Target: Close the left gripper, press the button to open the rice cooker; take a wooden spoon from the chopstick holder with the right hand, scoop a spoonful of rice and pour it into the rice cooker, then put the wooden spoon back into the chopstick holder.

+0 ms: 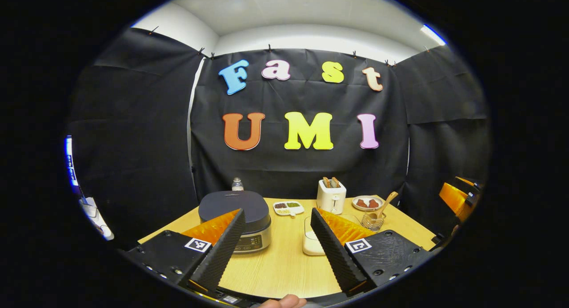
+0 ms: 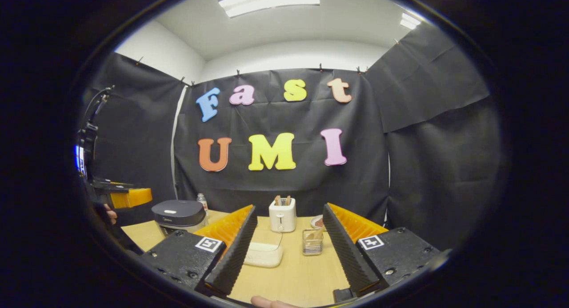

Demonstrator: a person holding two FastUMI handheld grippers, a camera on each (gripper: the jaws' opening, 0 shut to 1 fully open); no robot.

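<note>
The rice cooker (image 1: 234,214) stands at the table's left with its dark lid down and its button panel (image 1: 249,242) facing me. My left gripper (image 1: 277,214) hovers open above the near table edge, the cooker behind its left finger. A clear box of white rice (image 1: 313,243) sits mid-table. The wooden spoon (image 1: 386,201) leans in the chopstick holder (image 1: 372,221) to the right. In the right gripper view, my right gripper (image 2: 289,210) is open and holds nothing, with the holder (image 2: 312,242) and rice box (image 2: 264,252) between its fingers and the cooker (image 2: 178,214) to the left.
A white toaster (image 1: 331,196), a plate of red pieces (image 1: 367,203), a small divided dish (image 1: 289,207) and a bottle (image 1: 237,184) line the back of the wooden table (image 1: 275,272). The other gripper (image 2: 120,194) is at the far left of the right gripper view.
</note>
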